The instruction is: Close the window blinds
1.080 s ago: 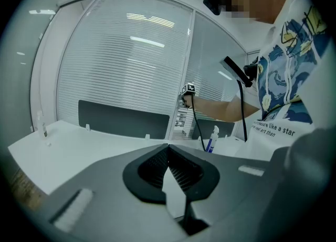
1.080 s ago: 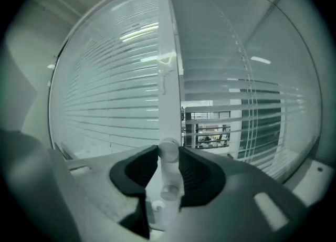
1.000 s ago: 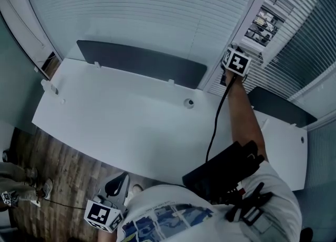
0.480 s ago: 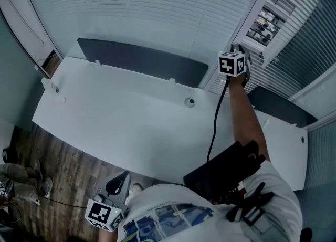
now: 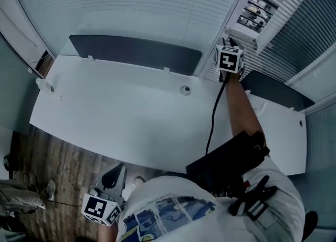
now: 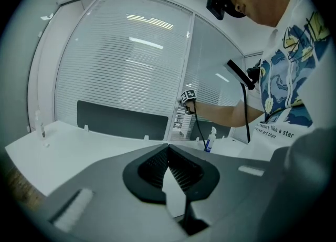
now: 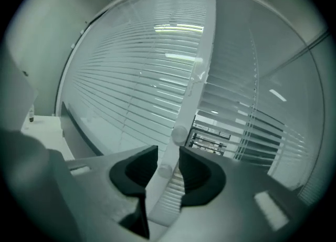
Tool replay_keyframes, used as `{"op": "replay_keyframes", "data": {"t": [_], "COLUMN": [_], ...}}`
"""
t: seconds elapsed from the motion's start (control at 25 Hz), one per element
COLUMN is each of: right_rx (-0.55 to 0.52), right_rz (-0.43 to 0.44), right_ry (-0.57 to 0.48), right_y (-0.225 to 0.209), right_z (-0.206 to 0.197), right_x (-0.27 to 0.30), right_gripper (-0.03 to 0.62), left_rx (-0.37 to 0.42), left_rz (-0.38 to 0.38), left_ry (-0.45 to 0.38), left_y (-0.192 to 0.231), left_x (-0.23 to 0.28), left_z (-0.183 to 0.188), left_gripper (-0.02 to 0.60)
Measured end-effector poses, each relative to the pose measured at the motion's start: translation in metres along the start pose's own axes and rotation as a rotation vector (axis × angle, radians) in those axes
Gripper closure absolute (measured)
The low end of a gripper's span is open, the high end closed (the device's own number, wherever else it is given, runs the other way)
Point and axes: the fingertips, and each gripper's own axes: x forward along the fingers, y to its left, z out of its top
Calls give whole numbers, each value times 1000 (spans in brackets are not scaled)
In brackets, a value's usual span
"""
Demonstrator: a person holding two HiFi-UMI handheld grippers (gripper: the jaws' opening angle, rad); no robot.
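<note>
The window blinds [image 5: 131, 4] hang behind the desk, and the left panel's slats lie flat. In the right panel [image 7: 215, 136] a low patch of slats stands apart, with a room showing through. On the white frame post [image 7: 191, 94] between the panels sit two small round knobs. My right gripper [image 5: 227, 42] is raised to that post; its jaws stand close on either side of the lower knob [image 7: 165, 171], with the upper knob [image 7: 180, 133] just beyond. My left gripper [image 5: 118, 169] hangs low by the person's side, jaws together and holding nothing [image 6: 168, 149].
A long white desk [image 5: 121, 115] with a dark divider screen [image 5: 136, 52] stands between the person and the window. A second desk [image 5: 283, 141] and screen [image 5: 273, 96] lie to the right. A spray bottle [image 6: 210, 140] stands there. A black cable [image 5: 212, 120] trails from the right gripper.
The right gripper's marker cube has rotated at the post, showing a different face. It stays at the same spot on the frame. The left gripper has hardly moved.
</note>
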Motion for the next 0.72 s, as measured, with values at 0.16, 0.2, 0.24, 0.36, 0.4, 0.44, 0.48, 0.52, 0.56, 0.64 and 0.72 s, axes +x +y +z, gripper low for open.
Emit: {"op": "replay_keyframes", "data": {"t": [0.16, 0.2, 0.24, 0.36, 0.4, 0.44, 0.48, 0.52, 0.56, 0.64, 0.72], "right_rx": [37, 40, 39, 53, 67, 82, 97, 110, 121, 140, 158], "right_rz": [105, 131, 155, 218, 238, 257, 278, 302, 329, 378, 405], "right_ry": [-1, -2, -2, -7, -10, -13, -15, -16, -14, -4, 11], "right_y": [21, 27, 33, 52, 58, 65, 73, 82, 92, 115, 136], "right_z": [-15, -18, -22, -35, -39, -44, -50, -56, -62, -74, -86], "right_x": [-43, -58, -73, -128, -149, -171, -194, -217, -241, -287, -333], "right_gripper": [476, 480, 488, 517, 532, 545, 555, 566, 577, 591, 591], "left_rx": [21, 28, 36, 57, 64, 70, 77, 83, 87, 88, 86], "left_rz": [-37, -48, -60, -101, -118, -136, -154, -171, -186, -217, -259], "left_ry": [1, -3, -7, -13, -13, -12, -10, -8, -5, 5, 20], "left_y": [4, 5, 5, 5, 5, 5, 5, 5, 5, 4, 1], "left_x": [-6, -7, -10, -20, -24, -29, -34, -39, -44, -55, -64], "left_z": [1, 2, 4, 4, 2, -1, -4, -7, -10, -15, -22], "left_gripper": [580, 580, 579, 580, 580, 580, 580, 580, 580, 580, 580]}}
